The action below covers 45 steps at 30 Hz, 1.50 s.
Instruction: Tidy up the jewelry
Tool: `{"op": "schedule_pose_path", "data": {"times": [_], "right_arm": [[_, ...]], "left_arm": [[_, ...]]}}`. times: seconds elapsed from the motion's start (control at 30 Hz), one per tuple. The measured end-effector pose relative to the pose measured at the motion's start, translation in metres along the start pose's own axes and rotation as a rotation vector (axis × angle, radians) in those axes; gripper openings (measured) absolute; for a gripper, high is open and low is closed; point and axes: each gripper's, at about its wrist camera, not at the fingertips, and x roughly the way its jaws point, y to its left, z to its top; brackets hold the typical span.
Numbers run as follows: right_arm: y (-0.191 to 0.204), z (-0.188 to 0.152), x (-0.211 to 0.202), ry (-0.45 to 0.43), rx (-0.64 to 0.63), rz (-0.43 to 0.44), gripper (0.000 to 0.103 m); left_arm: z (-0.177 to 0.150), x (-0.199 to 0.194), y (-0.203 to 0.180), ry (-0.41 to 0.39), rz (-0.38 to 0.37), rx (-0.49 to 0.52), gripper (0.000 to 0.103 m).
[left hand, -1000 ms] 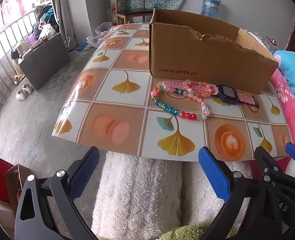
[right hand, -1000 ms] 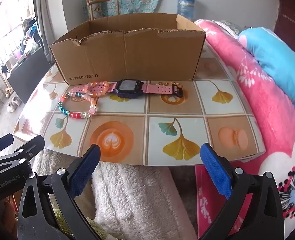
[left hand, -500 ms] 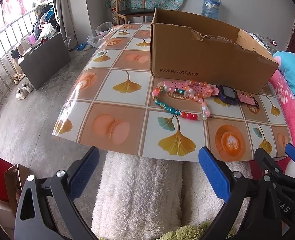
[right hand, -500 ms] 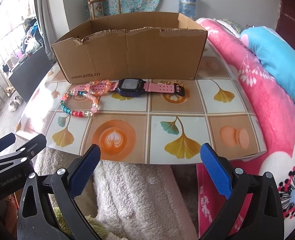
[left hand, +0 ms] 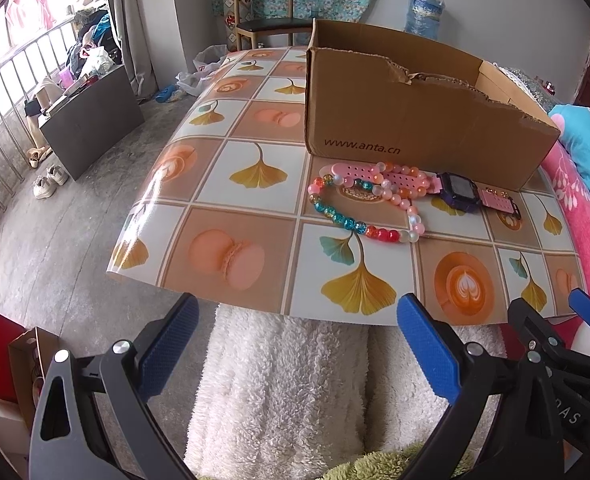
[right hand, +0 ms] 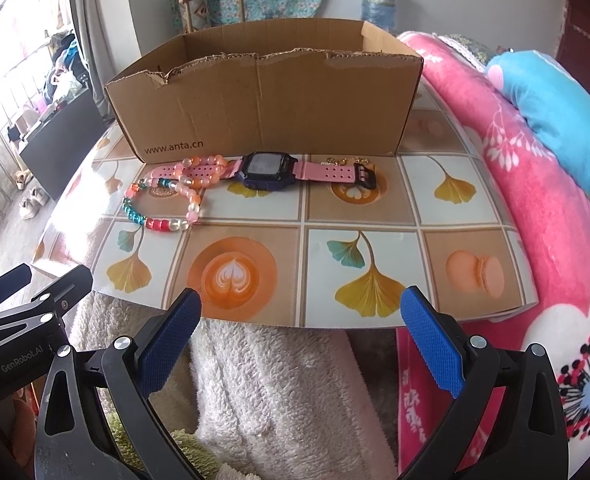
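My left gripper (left hand: 295, 344) and right gripper (right hand: 301, 340) both gape wide, holding nothing, short of the surface (right hand: 375, 216). At twelve o'clock the watch (right hand: 269, 170) lies touching the bead bracelet (right hand: 163, 200) at eleven, just before the cardboard box (right hand: 267, 100).

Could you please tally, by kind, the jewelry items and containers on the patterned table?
Multicoloured beaded bracelet: 1
Pink-strapped watch with dark purple case: 1
Small gold piece beside the watch's buckle, too small to identify: 1
Open brown cardboard box: 1
Total: 4
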Motion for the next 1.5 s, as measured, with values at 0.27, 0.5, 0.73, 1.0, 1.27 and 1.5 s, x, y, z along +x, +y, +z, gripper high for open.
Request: {"op": "schedule_pose_path", "data": {"times": [0.27, 0.5, 0.73, 1.0, 1.27, 1.5], "right_arm": [[0.001, 0.001, 0.001, -0.002, -0.008, 0.001, 0.096], [0.002, 0.003, 0.001, -0.006, -0.015, -0.001, 0.096], [0.003, 0.004, 0.002, -0.011, -0.023, 0.004, 0.096], [-0.001, 0.011, 0.006, -0.03, -0.013, 0.039, 0.096], [-0.008, 0.019, 0.01, -0.062, 0.001, 0.091, 0.096], [-0.01, 0.029, 0.016, -0.062, 0.032, 0.186, 0.096]], "left_arm": [[0.002, 0.002, 0.002, 0.002, 0.006, -0.001, 0.097], [0.003, 0.007, 0.006, 0.008, 0.008, -0.009, 0.097], [0.004, 0.012, 0.009, 0.012, 0.014, -0.013, 0.097], [0.005, 0.018, 0.011, -0.004, 0.01, 0.002, 0.097], [0.01, 0.021, 0.013, -0.1, -0.066, 0.051, 0.097], [0.019, 0.023, 0.019, -0.163, -0.214, 0.054, 0.097]]}}
